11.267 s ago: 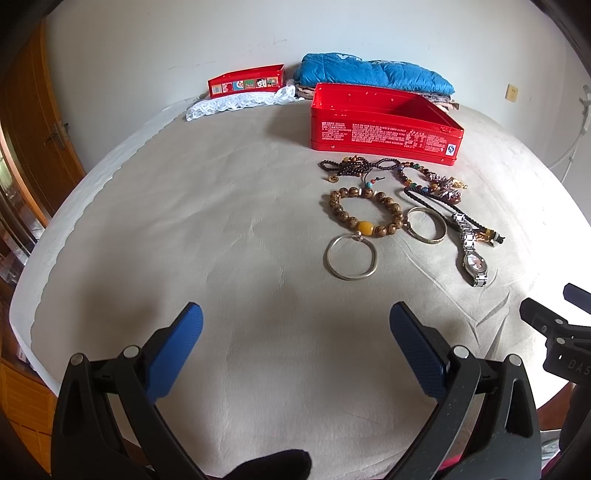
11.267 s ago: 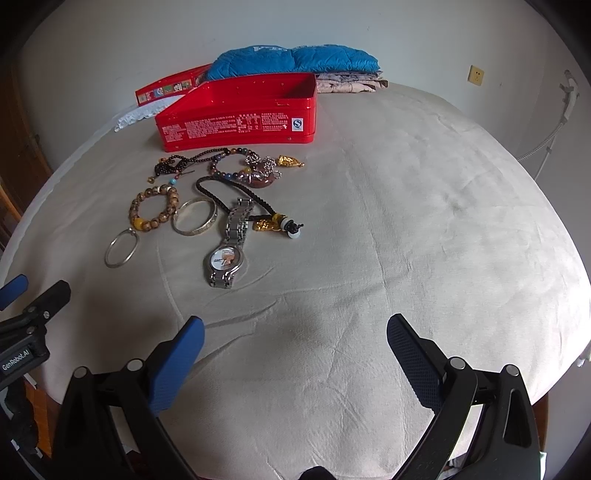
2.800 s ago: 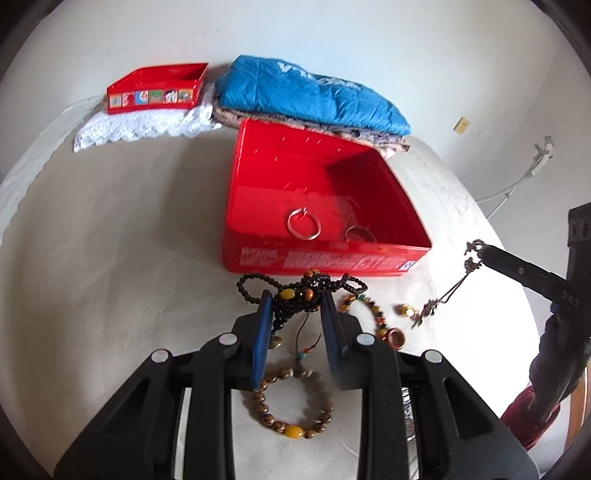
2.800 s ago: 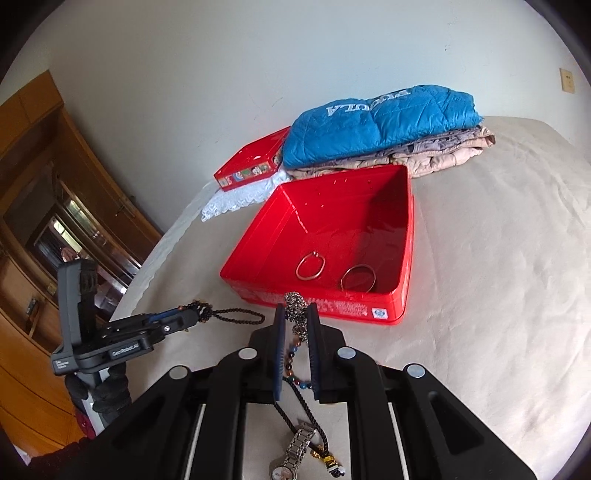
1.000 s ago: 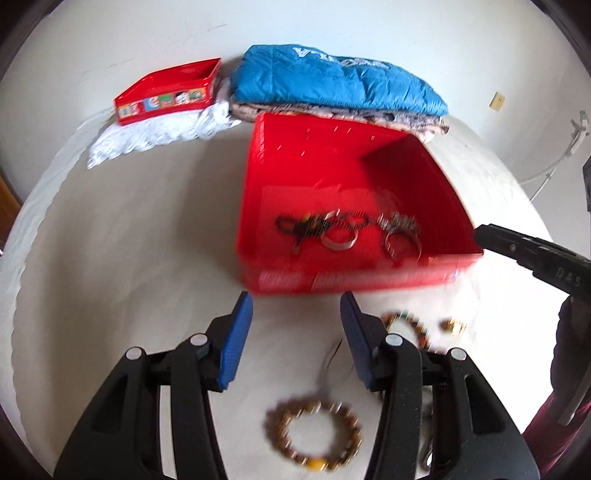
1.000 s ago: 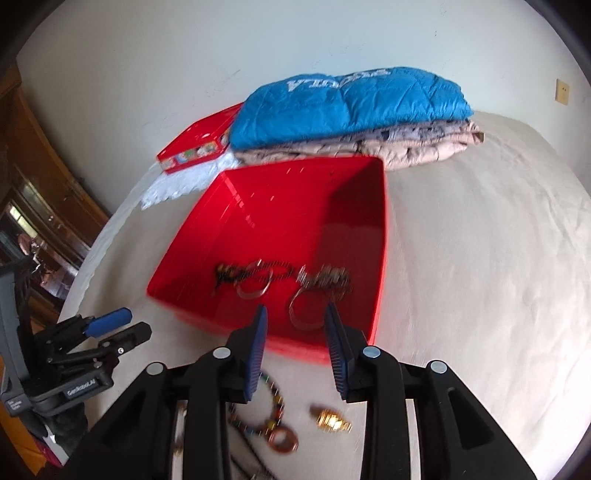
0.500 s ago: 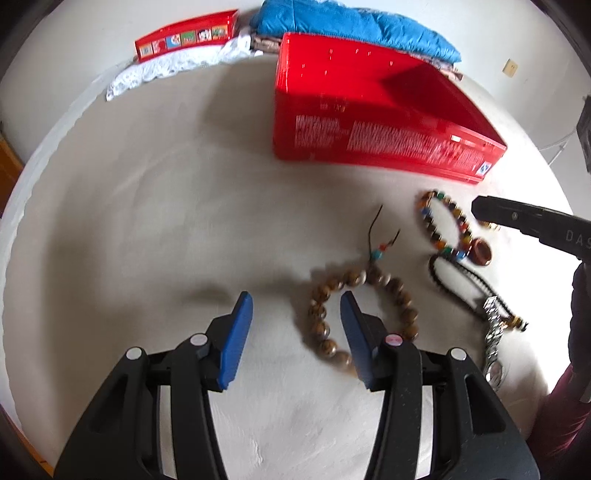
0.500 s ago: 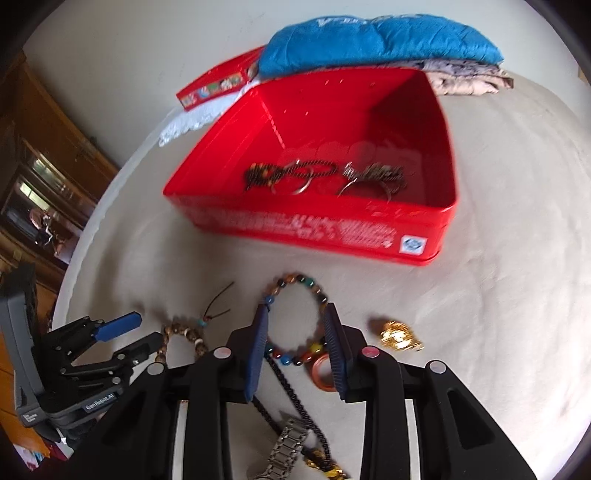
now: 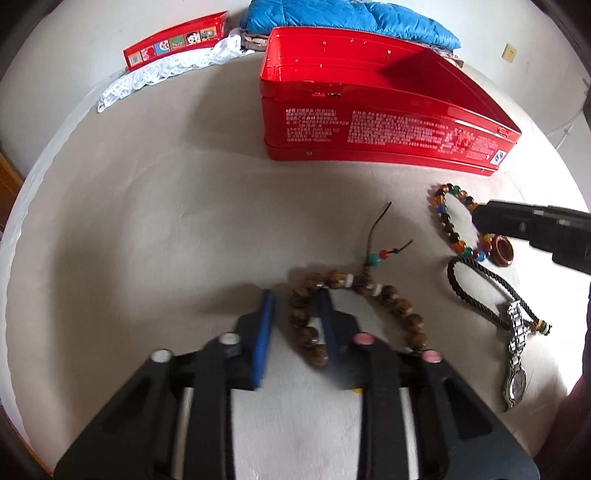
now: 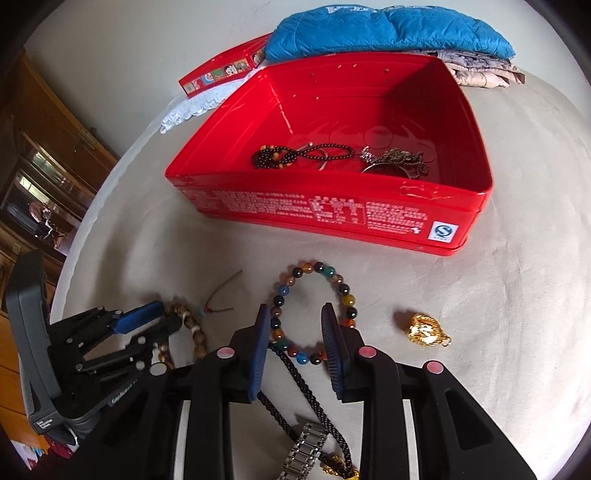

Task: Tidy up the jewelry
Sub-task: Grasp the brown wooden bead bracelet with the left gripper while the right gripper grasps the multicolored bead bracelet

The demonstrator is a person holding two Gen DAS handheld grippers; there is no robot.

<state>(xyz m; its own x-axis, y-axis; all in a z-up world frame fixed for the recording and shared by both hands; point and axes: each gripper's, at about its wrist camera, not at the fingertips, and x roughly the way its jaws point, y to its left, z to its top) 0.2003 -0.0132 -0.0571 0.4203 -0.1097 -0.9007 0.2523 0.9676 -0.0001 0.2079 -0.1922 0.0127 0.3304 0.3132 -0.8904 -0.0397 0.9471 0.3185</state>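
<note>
My left gripper (image 9: 293,301) is open, its two blue fingers straddling the left side of a brown wooden bead bracelet (image 9: 384,293) on the beige cloth. My right gripper (image 10: 293,314) is open and low, its fingers on either side of a multicoloured bead bracelet (image 10: 341,286), which also shows in the left wrist view (image 9: 447,221). The red tin box (image 10: 369,214) beyond holds dark bead strings (image 10: 295,153) and metal rings with a chain (image 10: 395,160). A black cord necklace (image 9: 476,284), a silver watch (image 9: 515,350) and a gold charm (image 10: 424,328) lie on the cloth.
A folded blue quilted cover (image 10: 388,33) on patterned fabric lies behind the box. A small red tin lid (image 9: 177,38) sits on white lace (image 9: 166,70) at the back left. Wooden furniture (image 10: 40,155) stands beyond the table's left edge.
Both grippers have dropped lower and forward onto the bracelets. The left fingers have narrowed around the wooden bracelet's left side. The right fingers now straddle the coloured bracelet.
</note>
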